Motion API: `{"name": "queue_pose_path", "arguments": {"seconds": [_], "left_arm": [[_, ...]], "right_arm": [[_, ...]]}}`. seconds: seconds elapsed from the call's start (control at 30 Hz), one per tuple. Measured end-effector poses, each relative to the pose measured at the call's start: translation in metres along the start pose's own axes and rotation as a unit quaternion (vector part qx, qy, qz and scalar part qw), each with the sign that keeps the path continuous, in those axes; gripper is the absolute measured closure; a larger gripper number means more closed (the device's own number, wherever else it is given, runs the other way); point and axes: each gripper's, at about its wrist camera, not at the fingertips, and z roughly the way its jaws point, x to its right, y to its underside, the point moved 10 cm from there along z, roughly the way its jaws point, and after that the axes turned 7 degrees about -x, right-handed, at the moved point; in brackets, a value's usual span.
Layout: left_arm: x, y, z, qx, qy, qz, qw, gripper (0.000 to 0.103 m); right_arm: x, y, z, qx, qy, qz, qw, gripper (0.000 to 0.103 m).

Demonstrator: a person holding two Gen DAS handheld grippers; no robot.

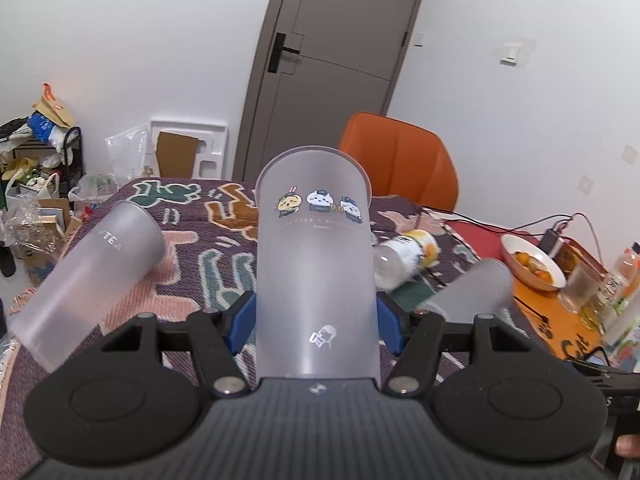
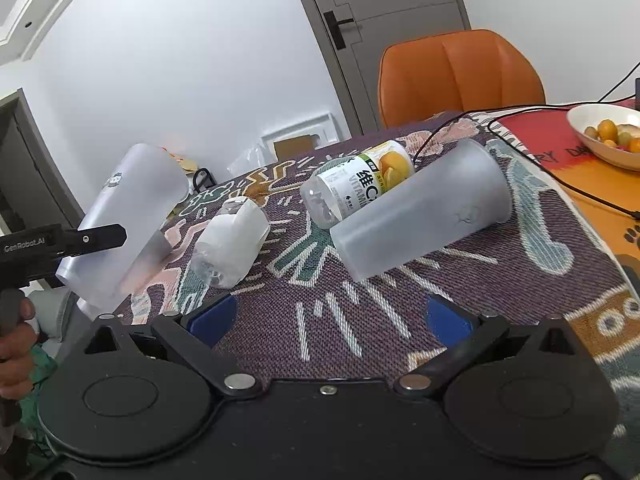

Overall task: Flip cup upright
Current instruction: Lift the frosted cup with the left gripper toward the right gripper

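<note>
Patterned cloth (image 2: 352,320), left tongs (image 1: 316,320) clamping tilted cup (image 1: 316,248), right tongs (image 2: 332,316) spread

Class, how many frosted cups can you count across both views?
3. The held cup sits in the left gripper; the left cup and right cup lie on the cloth either side. More may be hidden.

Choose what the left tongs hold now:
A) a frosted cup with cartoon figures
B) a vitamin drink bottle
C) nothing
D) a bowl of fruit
A: in the left wrist view the blue pads of the left tongs press both sides of the frosted cup with cartoon figures.
</note>
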Motion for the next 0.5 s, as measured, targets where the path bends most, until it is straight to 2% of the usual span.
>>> {"name": "queue_pose_path", "arguments": {"seconds": [0.5], "left_arm": [[0.034, 0.051, -0.033, -0.016, 0.024, 0.001, 0.9996, 0.041]], "right_arm": [[-0.008, 0.024, -0.039, 0.014, -0.01, -0.014, 1.0, 0.0]]}}
